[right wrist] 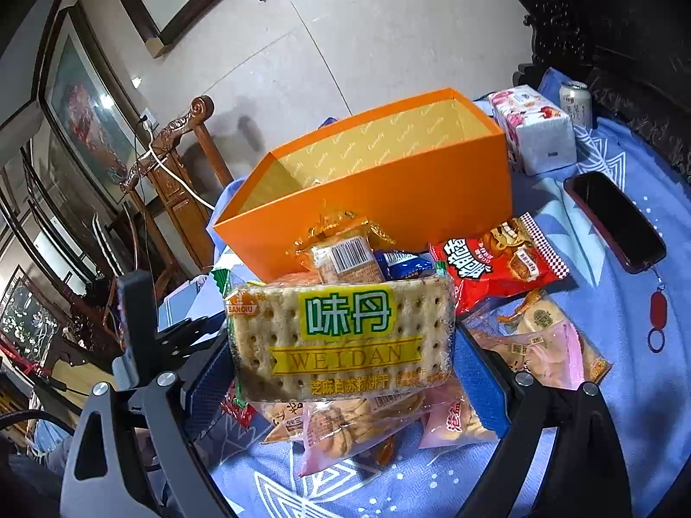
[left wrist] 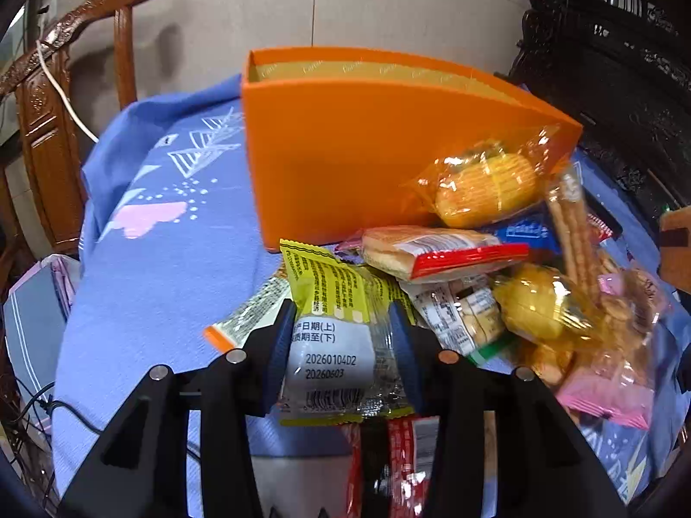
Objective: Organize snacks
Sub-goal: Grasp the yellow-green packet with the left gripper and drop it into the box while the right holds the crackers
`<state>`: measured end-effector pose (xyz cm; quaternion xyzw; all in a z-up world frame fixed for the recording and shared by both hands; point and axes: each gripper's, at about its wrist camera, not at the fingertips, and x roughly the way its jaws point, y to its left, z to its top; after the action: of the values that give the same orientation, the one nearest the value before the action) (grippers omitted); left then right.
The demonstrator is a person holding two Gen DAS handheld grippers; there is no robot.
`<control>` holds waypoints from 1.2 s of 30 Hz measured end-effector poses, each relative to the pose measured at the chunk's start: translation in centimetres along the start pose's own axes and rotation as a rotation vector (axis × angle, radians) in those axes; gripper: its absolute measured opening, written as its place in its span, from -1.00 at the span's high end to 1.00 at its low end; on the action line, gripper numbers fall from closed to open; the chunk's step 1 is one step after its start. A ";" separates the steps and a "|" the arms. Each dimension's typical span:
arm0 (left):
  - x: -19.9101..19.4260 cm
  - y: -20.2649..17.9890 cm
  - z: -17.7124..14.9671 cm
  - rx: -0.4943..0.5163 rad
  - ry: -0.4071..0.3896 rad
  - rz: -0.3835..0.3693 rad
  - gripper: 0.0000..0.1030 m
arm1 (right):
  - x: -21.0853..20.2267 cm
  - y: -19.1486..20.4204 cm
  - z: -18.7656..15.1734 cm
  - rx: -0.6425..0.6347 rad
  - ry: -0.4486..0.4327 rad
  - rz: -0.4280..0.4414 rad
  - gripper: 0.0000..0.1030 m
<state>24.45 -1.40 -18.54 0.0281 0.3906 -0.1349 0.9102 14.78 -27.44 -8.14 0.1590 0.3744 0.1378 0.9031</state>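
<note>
Table draped in a blue cloth (left wrist: 164, 267) printed with white line-triangles and a pink blot; pale tiled wall behind, a carved reddish wooden chair (left wrist: 56, 99) at one side with a white cable looped over it, dark carved furniture at the other. An open orange box (left wrist: 345, 155), stiff card with a yellow printed lining, stands at the back of the cloth, and the snack pile (left wrist: 518, 293) lies loose against its near wall — crinkly clear and foil wrappers, yellow corn-shaped pieces, biscuit sticks, pink packs. Left gripper (left wrist: 343, 345) has its blue pads pinched tight on a yellow-and-clear packet (left wrist: 332, 341), date stamp facing up, at the near edge of the pile. Right gripper (right wrist: 341, 371) holds a flat cracker pack (right wrist: 341, 336) between widely spread pads, green and yellow label up, just in front of the box. Only the right view shows framed pictures (right wrist: 86, 112) on the wall, a tissue pack (right wrist: 535, 129), a drink can (right wrist: 576, 101), a dark phone (right wrist: 617, 220) with a red tag, a red snack bag (right wrist: 496, 263) — and the box's bare interior.
</note>
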 end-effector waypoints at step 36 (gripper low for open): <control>-10.0 0.7 19.3 -0.033 -0.333 -0.087 -0.45 | 1.9 2.3 17.4 -0.132 -0.208 -0.030 -0.91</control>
<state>31.66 -1.48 1.99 -0.0265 0.2374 -0.1706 0.9559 28.29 -27.87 3.15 0.1070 0.2711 0.1313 0.9475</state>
